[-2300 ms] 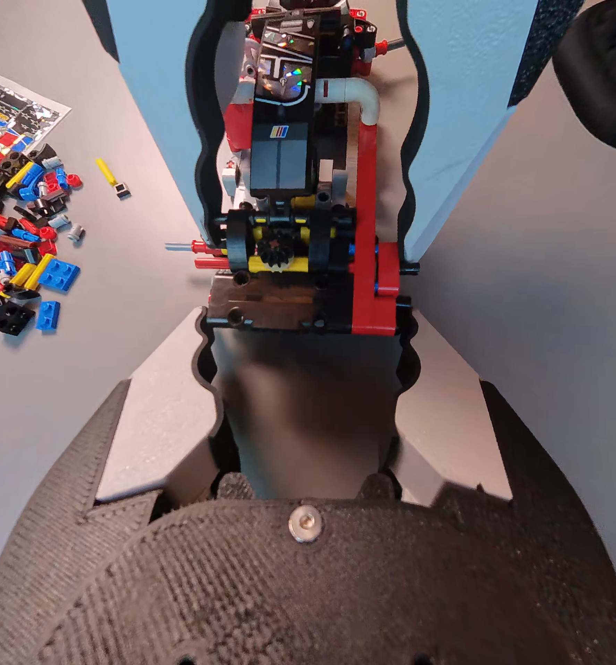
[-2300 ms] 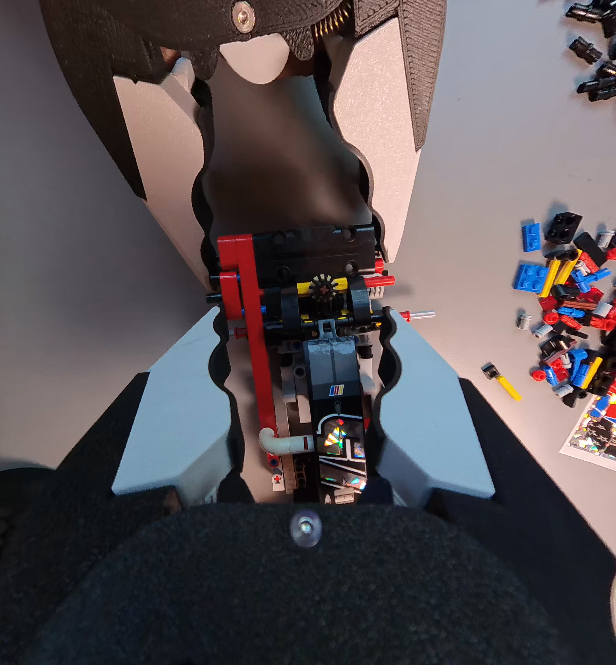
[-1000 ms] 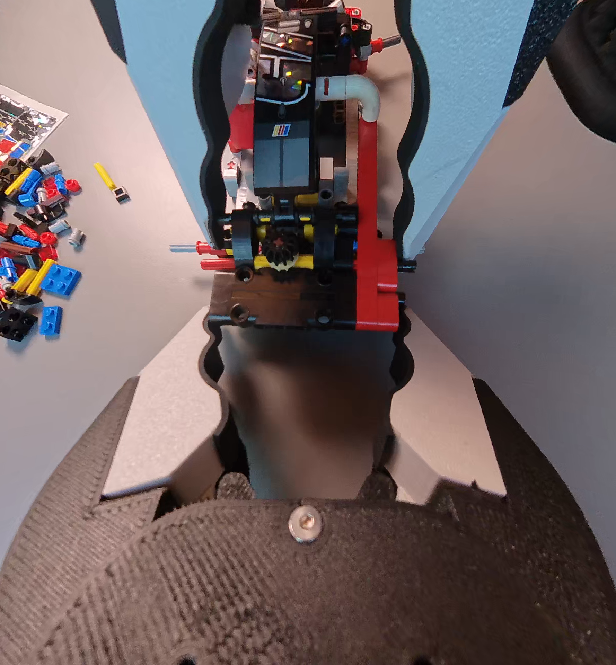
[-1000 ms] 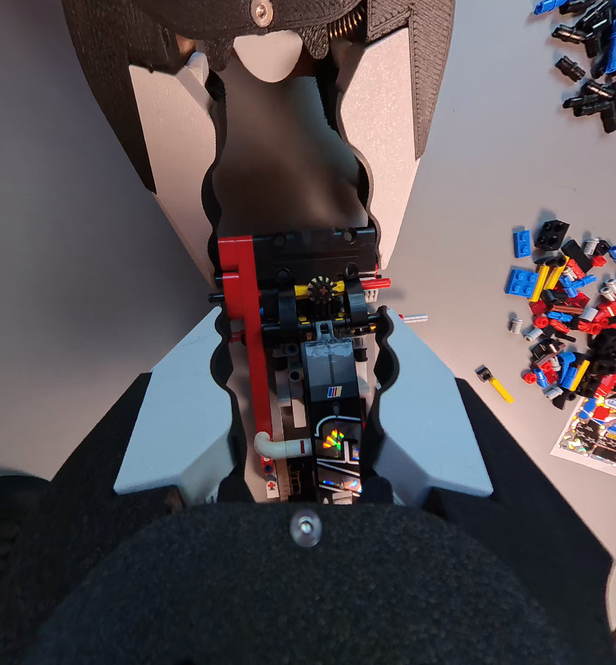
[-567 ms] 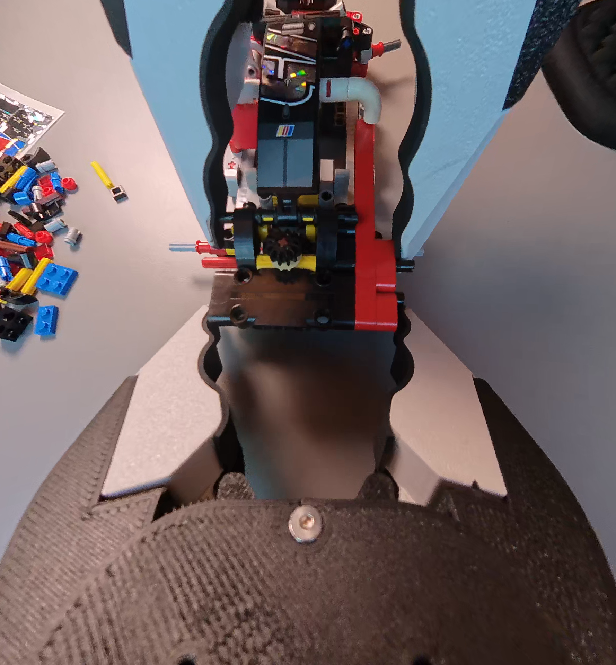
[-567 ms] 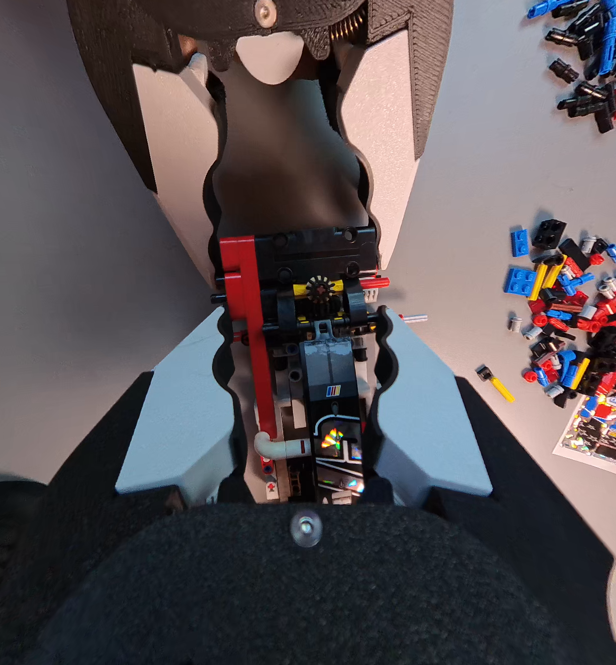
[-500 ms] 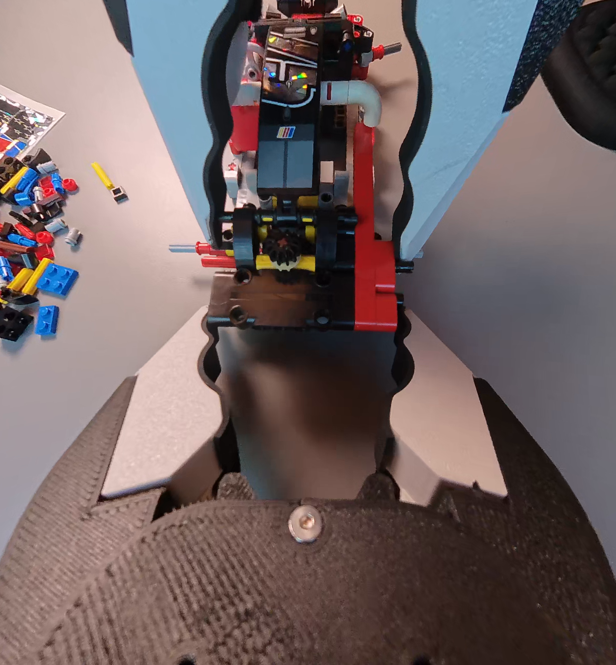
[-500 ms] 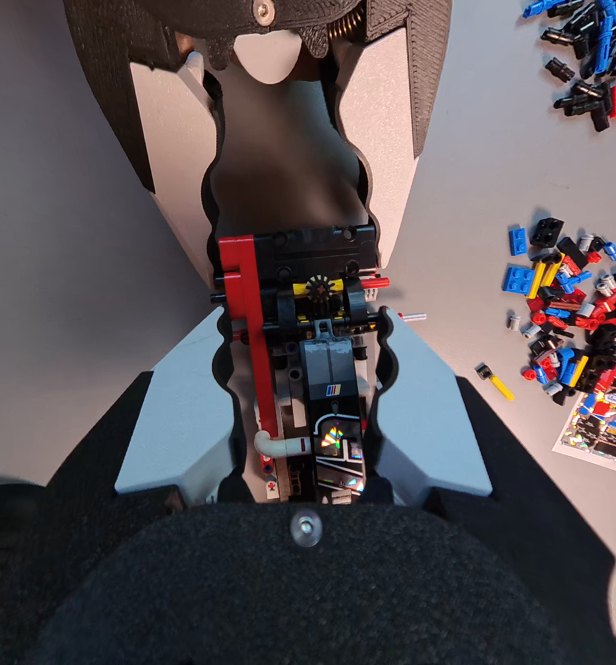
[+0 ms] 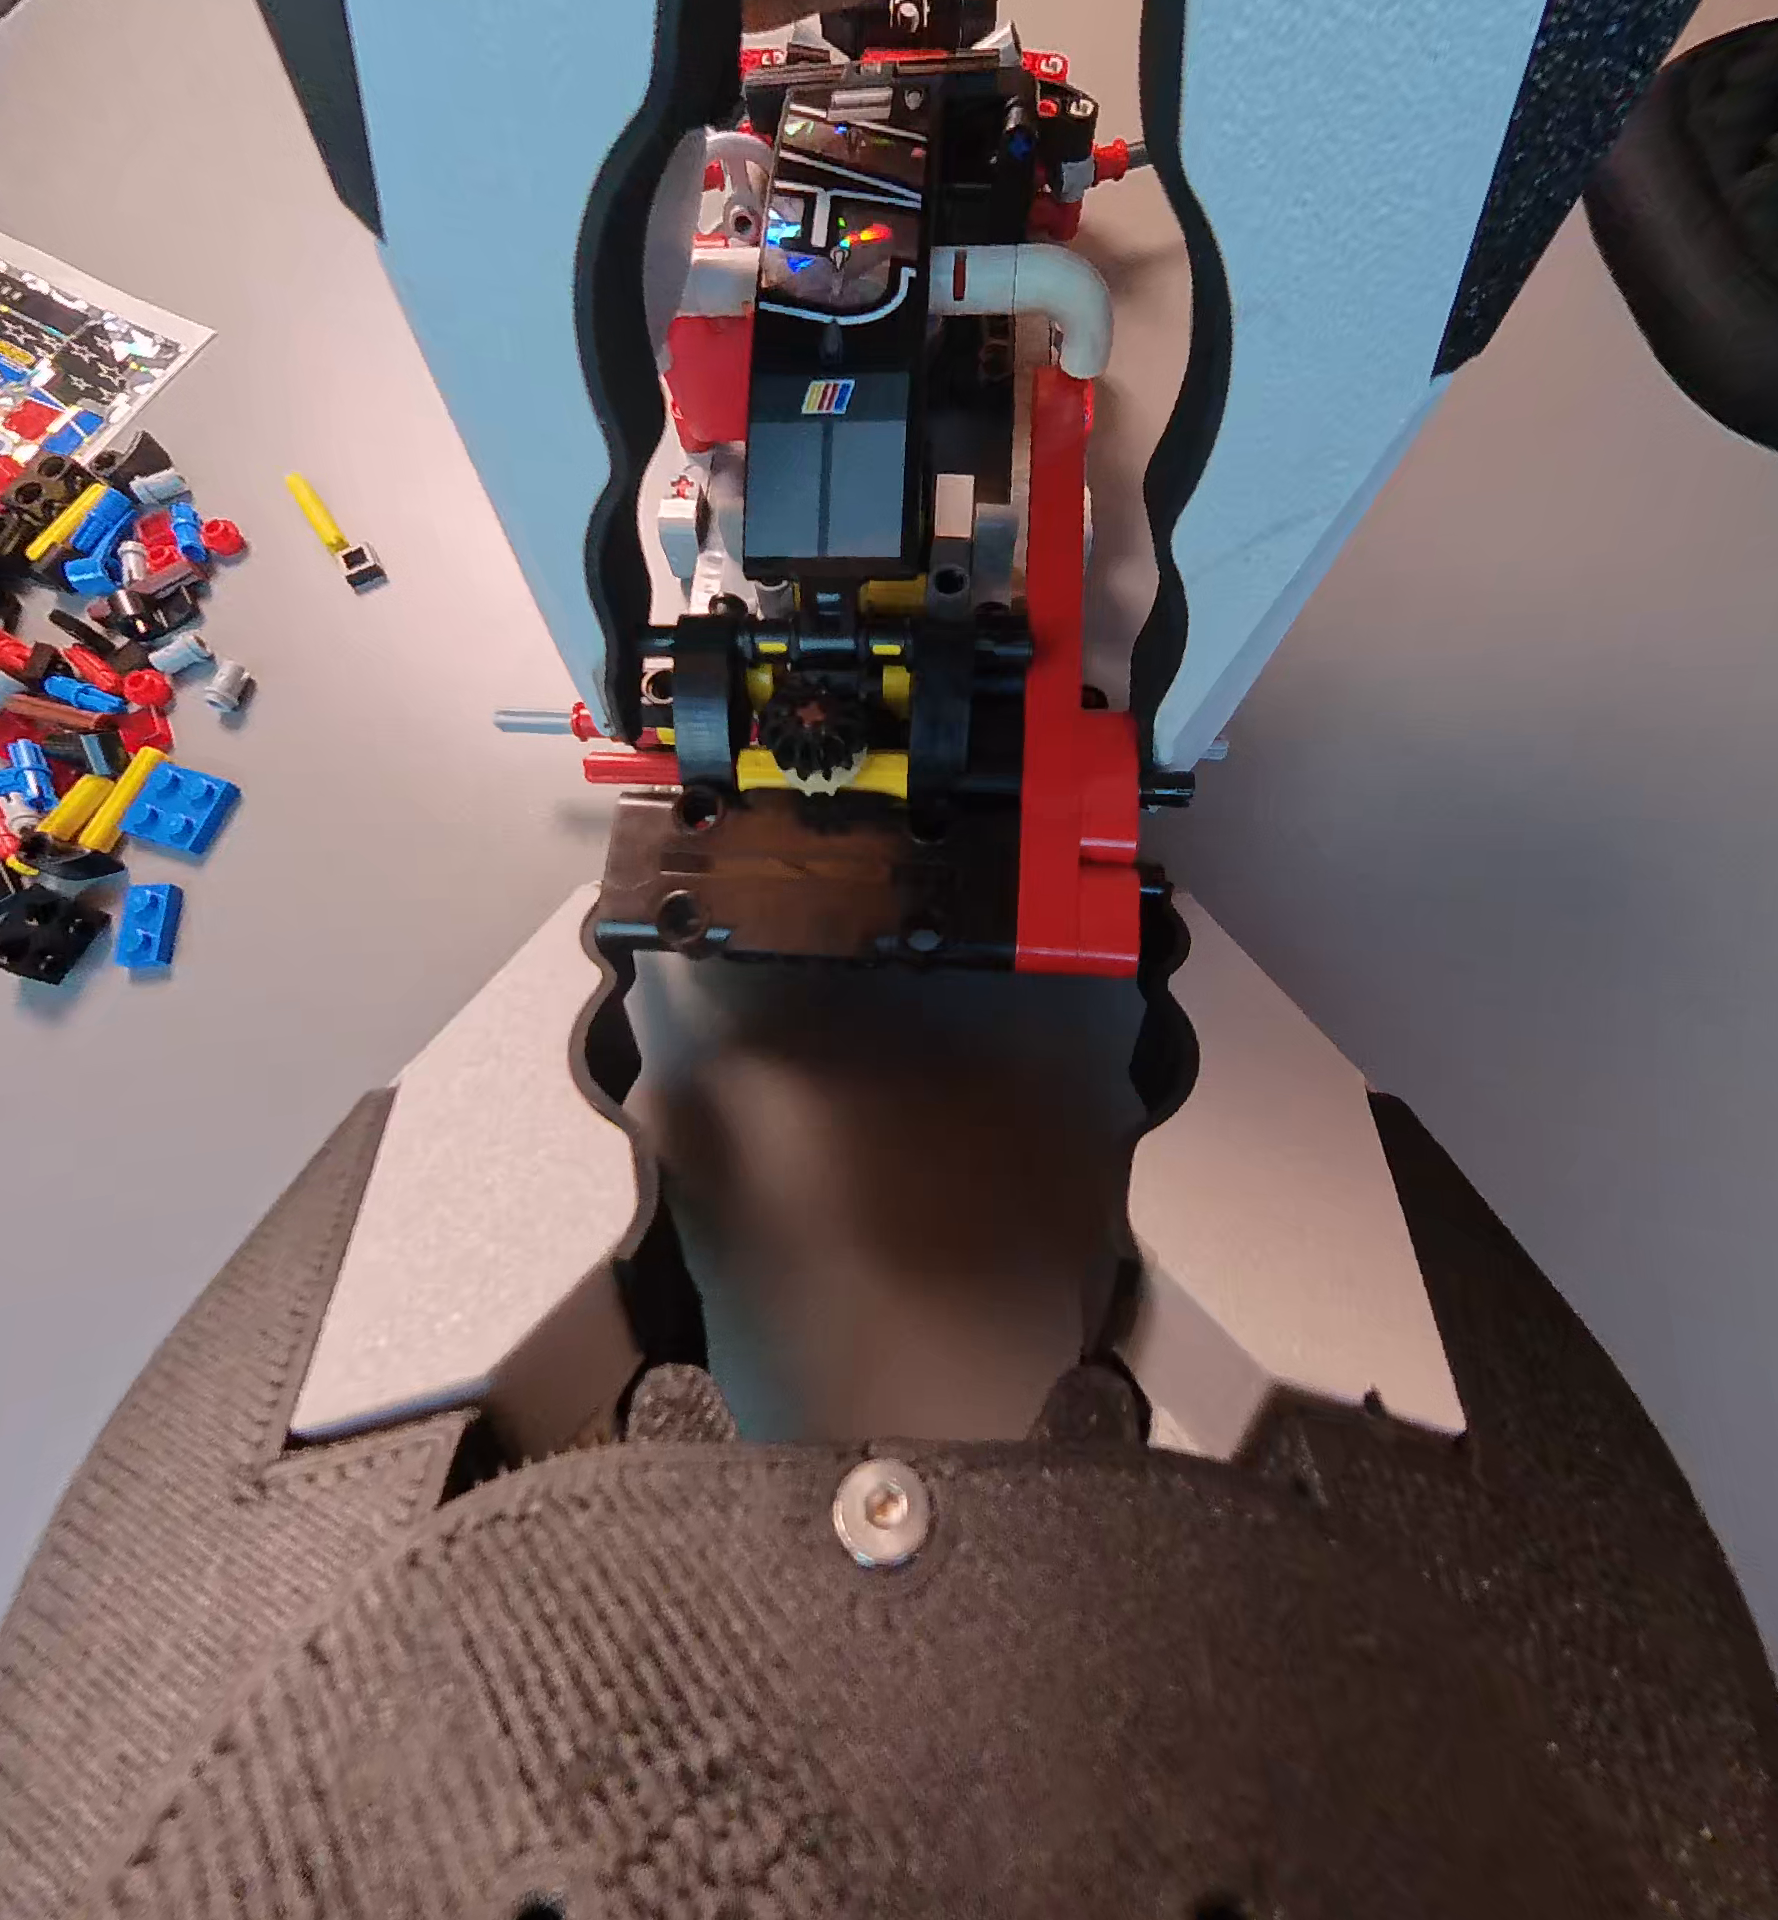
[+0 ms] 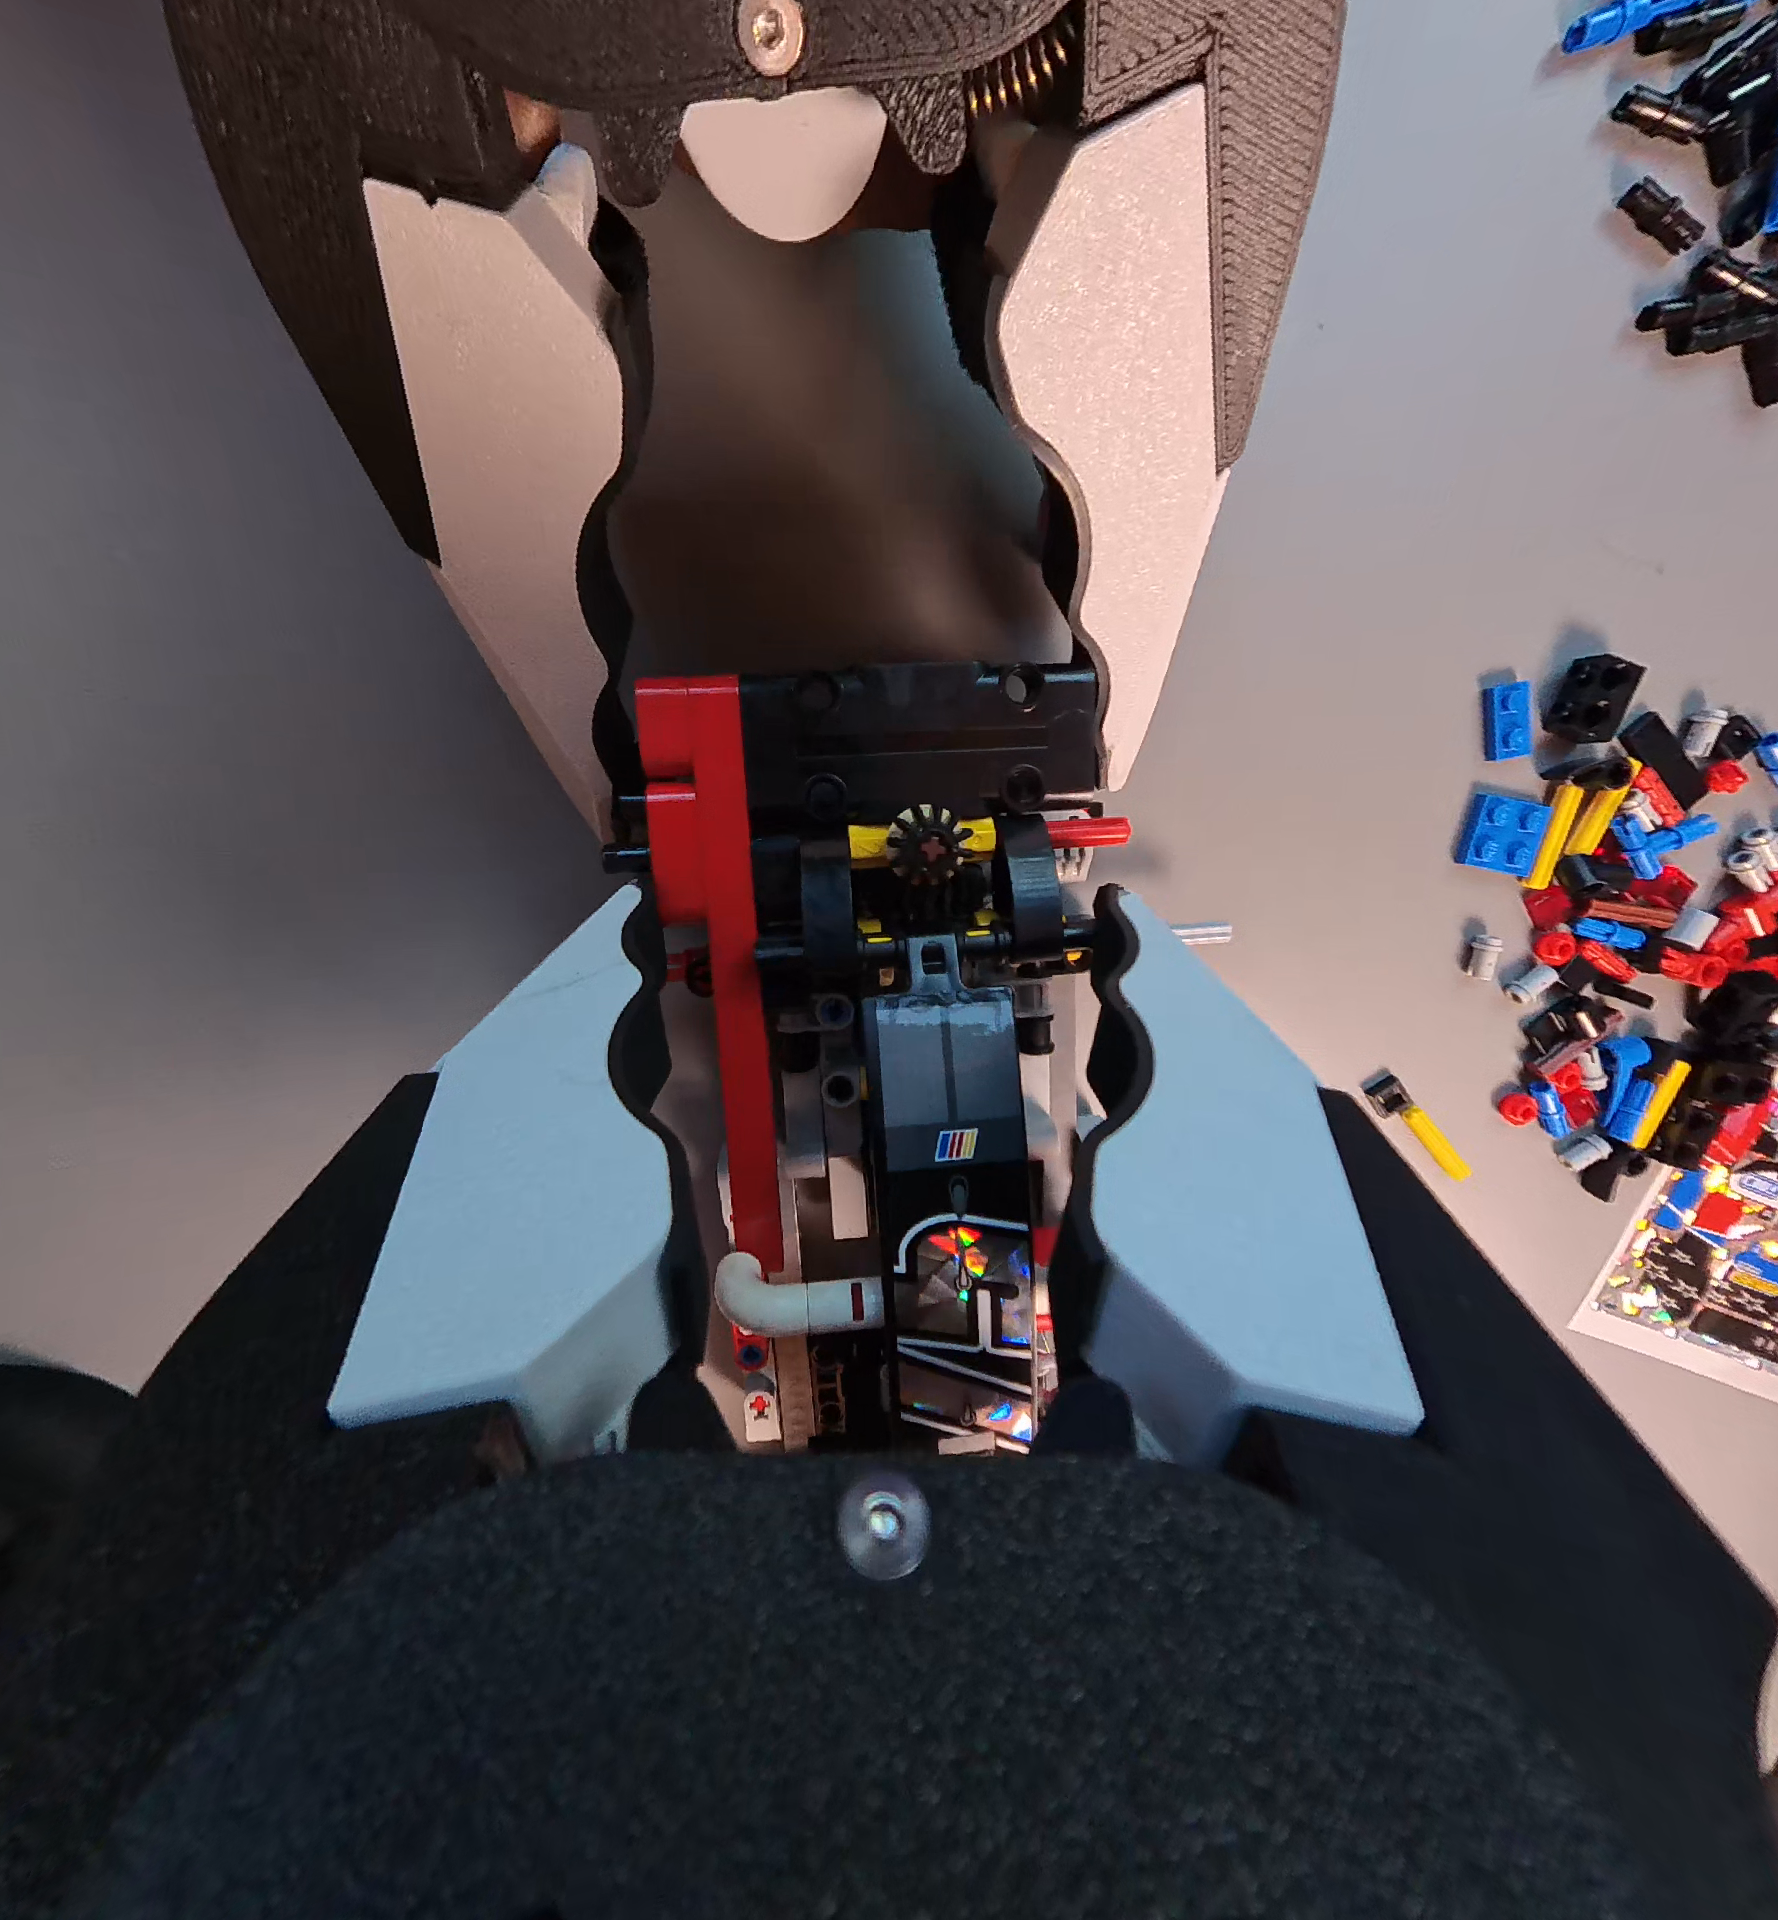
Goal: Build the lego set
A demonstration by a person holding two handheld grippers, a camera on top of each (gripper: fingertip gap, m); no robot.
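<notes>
Grey table [image 9: 1487,831] under a half-built lego model [image 9: 864,644], black and red with a yellow bar and a small black gear near the front. Left gripper [image 9: 880,935] closed on the model's near black-and-red end. Right gripper [image 9: 880,717], pale blue, reaching in from the far side and clamped on the model's sides. Off to the left, a pile of loose bricks [image 9: 74,707], a lone yellow pin [image 9: 329,525] and a shiny sticker sheet [image 9: 23,343].
</notes>
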